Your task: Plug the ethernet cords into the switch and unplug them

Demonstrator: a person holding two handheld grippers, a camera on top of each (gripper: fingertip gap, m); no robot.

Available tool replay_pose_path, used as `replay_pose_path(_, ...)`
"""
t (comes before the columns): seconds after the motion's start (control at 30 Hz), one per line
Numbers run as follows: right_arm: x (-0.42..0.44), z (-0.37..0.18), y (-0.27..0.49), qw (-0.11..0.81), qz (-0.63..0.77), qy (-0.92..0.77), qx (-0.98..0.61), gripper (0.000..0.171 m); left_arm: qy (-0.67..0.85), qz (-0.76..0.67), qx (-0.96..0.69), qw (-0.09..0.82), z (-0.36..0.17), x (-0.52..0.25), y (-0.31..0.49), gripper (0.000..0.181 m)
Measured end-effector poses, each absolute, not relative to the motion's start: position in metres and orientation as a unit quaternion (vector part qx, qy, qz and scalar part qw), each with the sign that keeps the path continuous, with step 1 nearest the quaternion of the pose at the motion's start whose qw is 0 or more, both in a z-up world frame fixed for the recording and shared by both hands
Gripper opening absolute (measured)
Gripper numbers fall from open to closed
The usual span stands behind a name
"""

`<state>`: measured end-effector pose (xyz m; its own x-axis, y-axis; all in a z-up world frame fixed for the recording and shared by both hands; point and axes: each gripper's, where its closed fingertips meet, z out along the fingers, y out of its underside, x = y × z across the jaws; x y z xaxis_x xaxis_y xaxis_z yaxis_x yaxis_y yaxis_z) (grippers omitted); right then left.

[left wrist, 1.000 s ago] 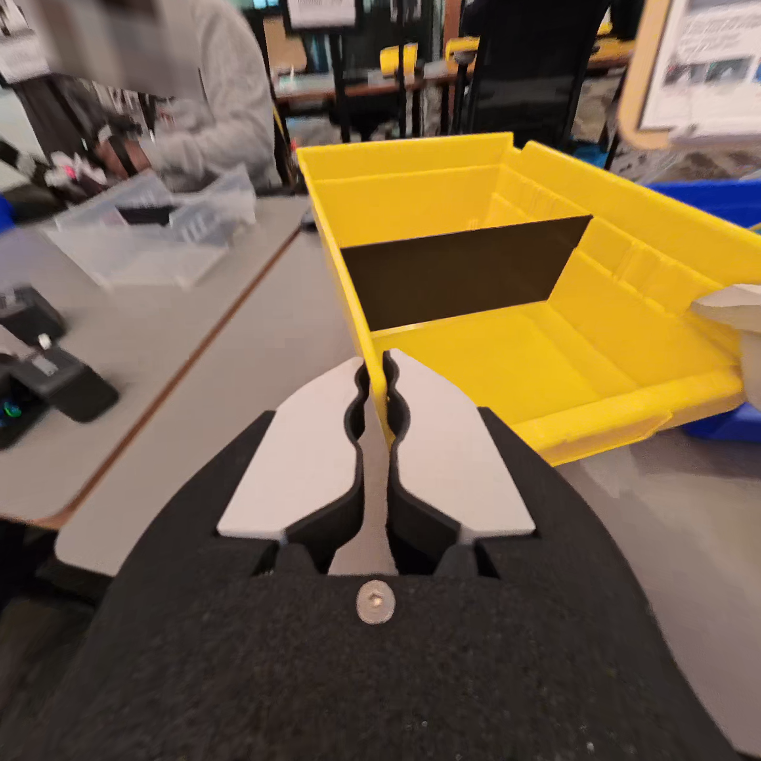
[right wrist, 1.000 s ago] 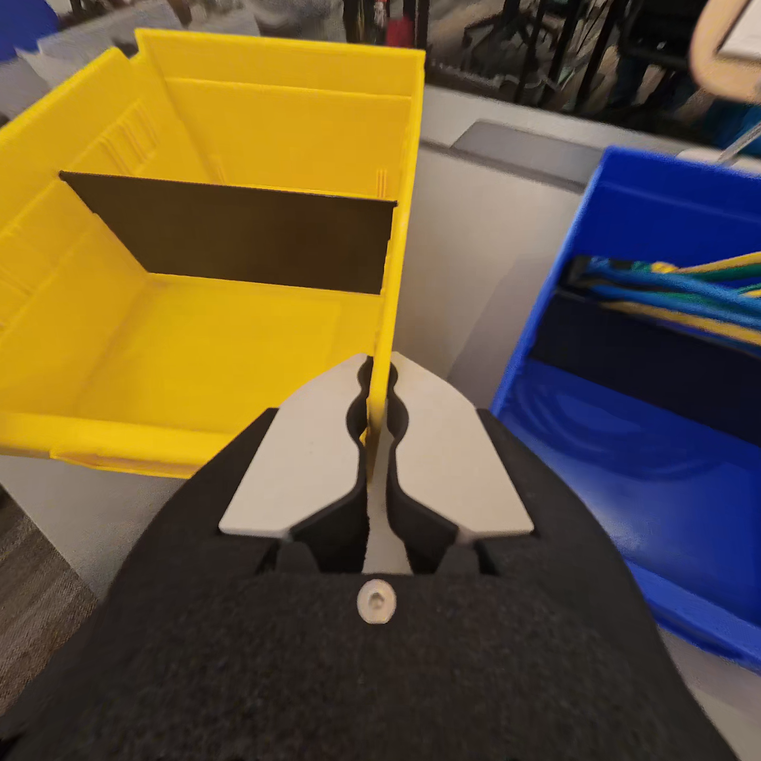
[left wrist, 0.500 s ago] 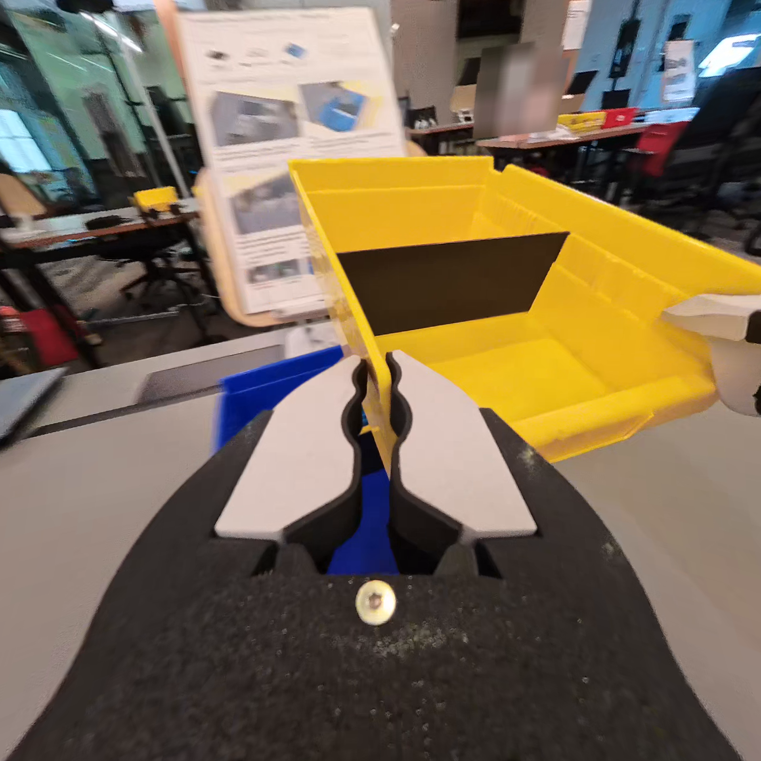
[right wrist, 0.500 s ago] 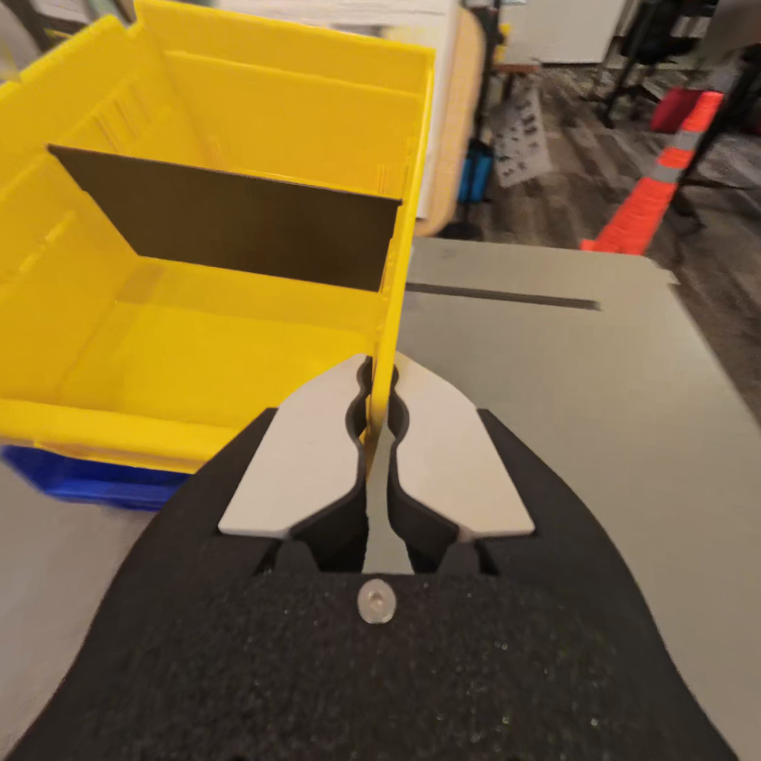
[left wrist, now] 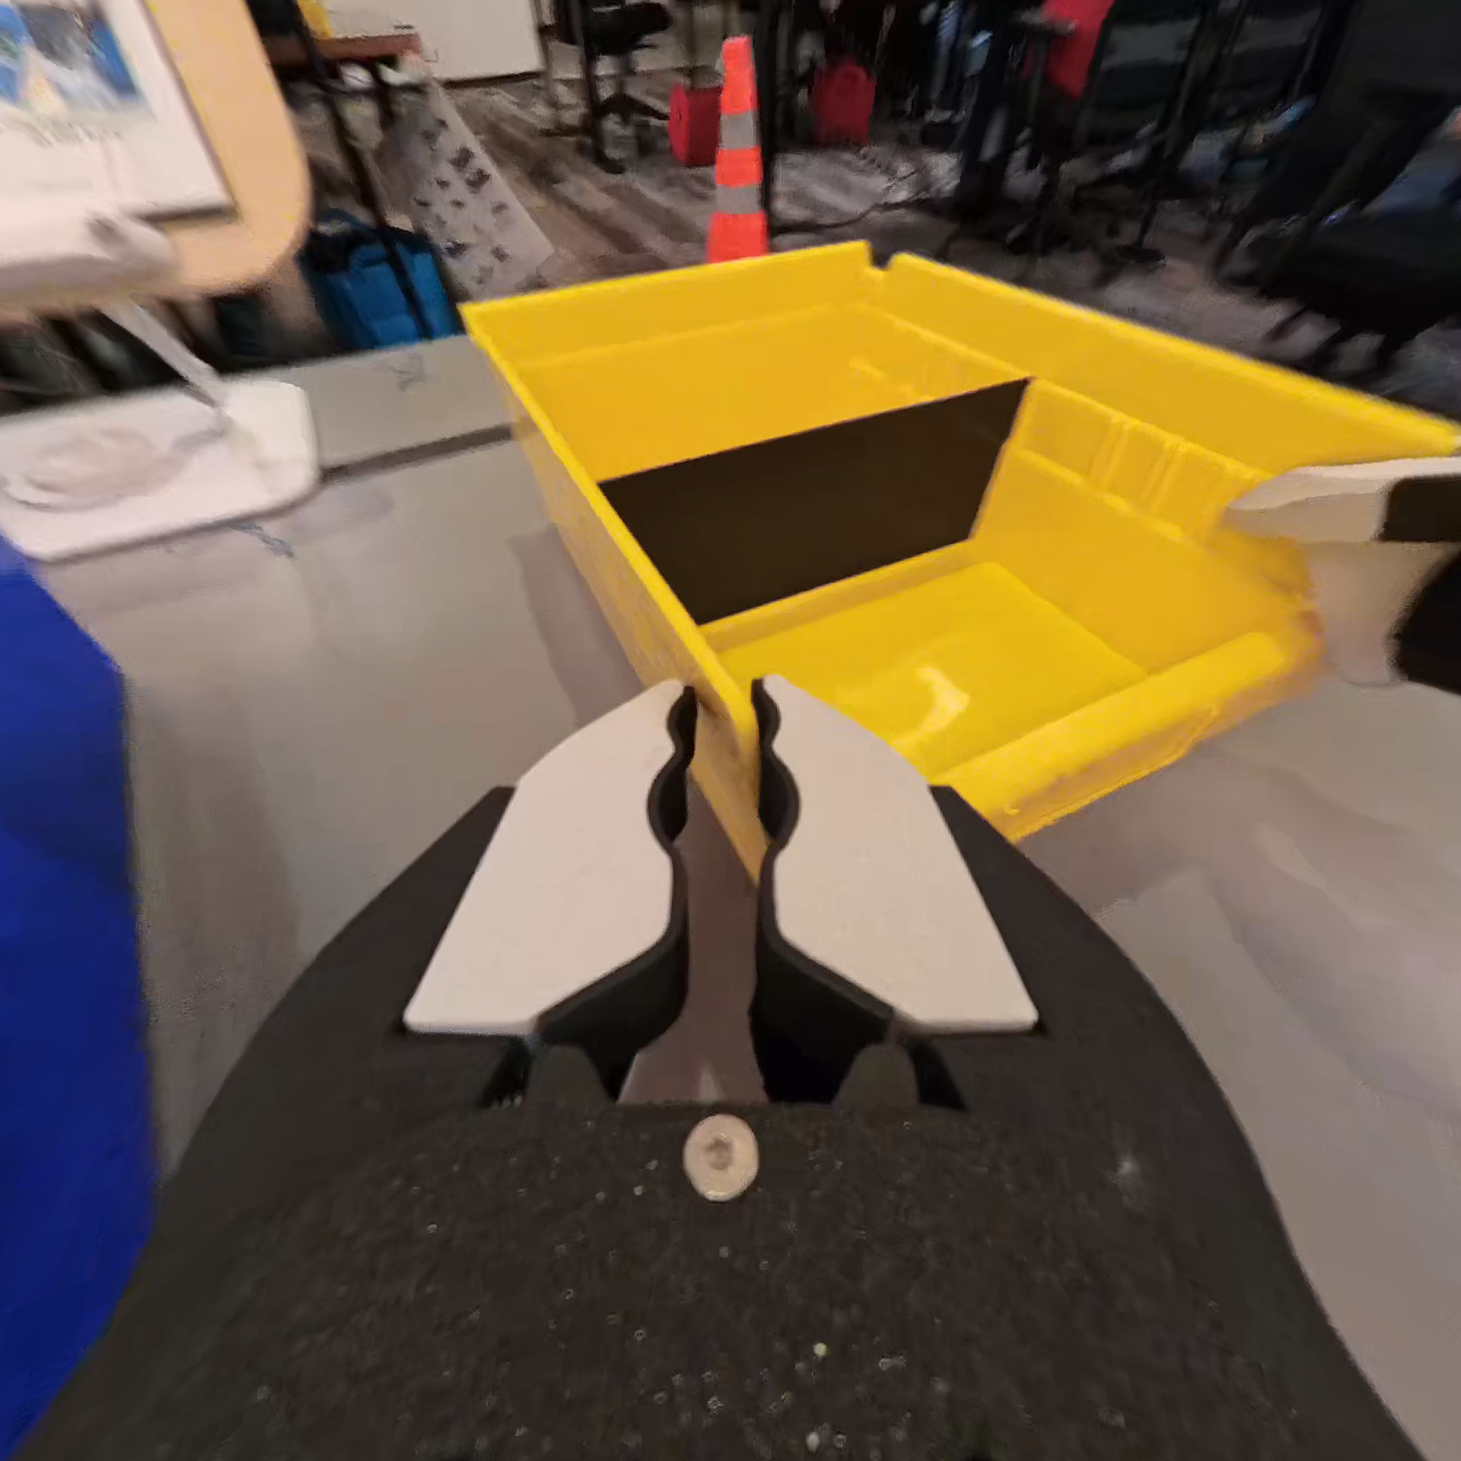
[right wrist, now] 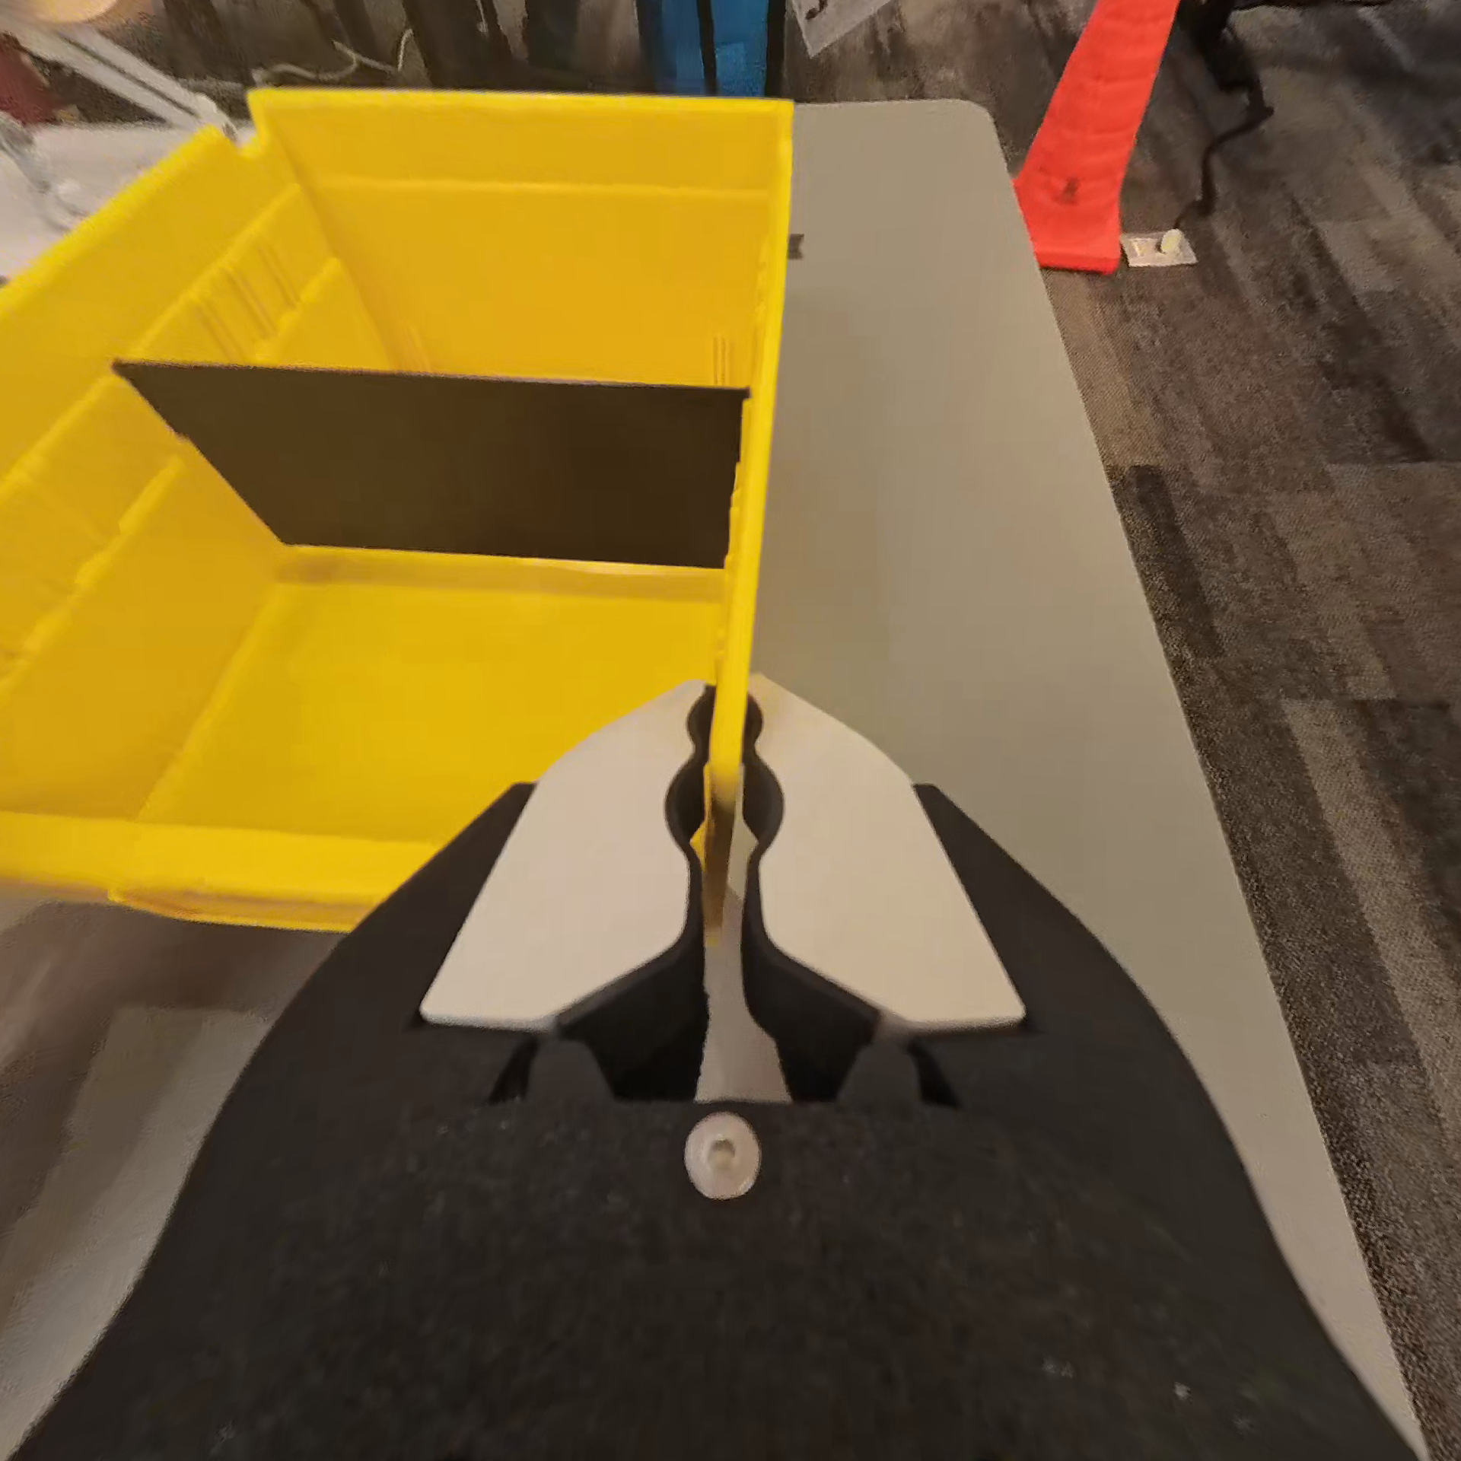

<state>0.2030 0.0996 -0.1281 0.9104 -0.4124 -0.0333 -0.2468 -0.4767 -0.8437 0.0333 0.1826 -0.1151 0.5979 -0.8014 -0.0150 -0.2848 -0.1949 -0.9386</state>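
Note:
An empty yellow bin (left wrist: 711, 371) with a black divider (left wrist: 806, 514) is held between both grippers just above the grey table. My left gripper (left wrist: 723, 696) is shut on the bin's left wall near its front corner. My right gripper (right wrist: 729, 696) is shut on the bin's right wall (right wrist: 759, 395); it also shows at the right edge of the left wrist view (left wrist: 1344, 553). The divider (right wrist: 458, 466) crosses the middle of the bin. No ethernet cord and no switch are in view.
A blue bin (left wrist: 55, 949) fills the left edge of the left wrist view. A white object (left wrist: 158, 466) lies on the grey table (right wrist: 949, 553) at the far left. The table's edge runs close on the right, with dark floor and an orange cone (right wrist: 1083, 150) beyond.
Both grippers have swung round with the yellow bin still gripped. The blue bin of cords has left the right wrist view and now sits at the left. The table's far end and floor have come into view.

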Motion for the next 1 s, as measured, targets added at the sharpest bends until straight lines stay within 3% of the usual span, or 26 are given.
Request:
replay_pose_path(0.17,0.215,-0.157,0.095,0.436,-0.092,0.200,-0.872,0.003,0.336,-0.428,-0.729,0.415,-0.132,0.042,0.162,0.026)
replay_pose_path(0.43,0.217,-0.160,0.092,0.435,-0.093,0.206,-0.872,0.003,0.402,-0.412,-0.710,0.405,-0.132,0.041,0.153,0.028)
replay_pose_path(0.53,0.217,-0.153,0.084,0.431,-0.111,0.188,-0.875,0.010,0.412,-0.409,-0.702,0.413,-0.114,0.022,0.156,0.029)
replay_pose_path(0.67,0.212,-0.113,0.075,0.456,-0.156,0.159,-0.862,0.016,0.425,-0.376,-0.674,0.473,-0.064,-0.040,0.187,0.027)
replay_pose_path(0.73,0.189,-0.092,0.083,0.480,-0.125,0.131,-0.858,0.014,0.421,-0.320,-0.669,0.522,-0.041,-0.088,0.222,0.027)
replay_pose_path(0.8,0.151,-0.071,0.100,0.514,-0.067,0.101,-0.849,0.024,0.407,-0.276,-0.681,0.543,-0.027,-0.142,0.251,0.030)
replay_pose_path(0.9,0.063,-0.043,0.141,0.577,0.065,0.057,-0.812,0.029,0.369,-0.222,-0.722,0.541,-0.033,-0.224,0.280,0.031)
replay_pose_path(1.0,-0.037,-0.049,0.185,0.594,0.165,0.022,-0.787,0.041,0.324,-0.204,-0.765,0.518,-0.067,-0.283,0.291,0.032)
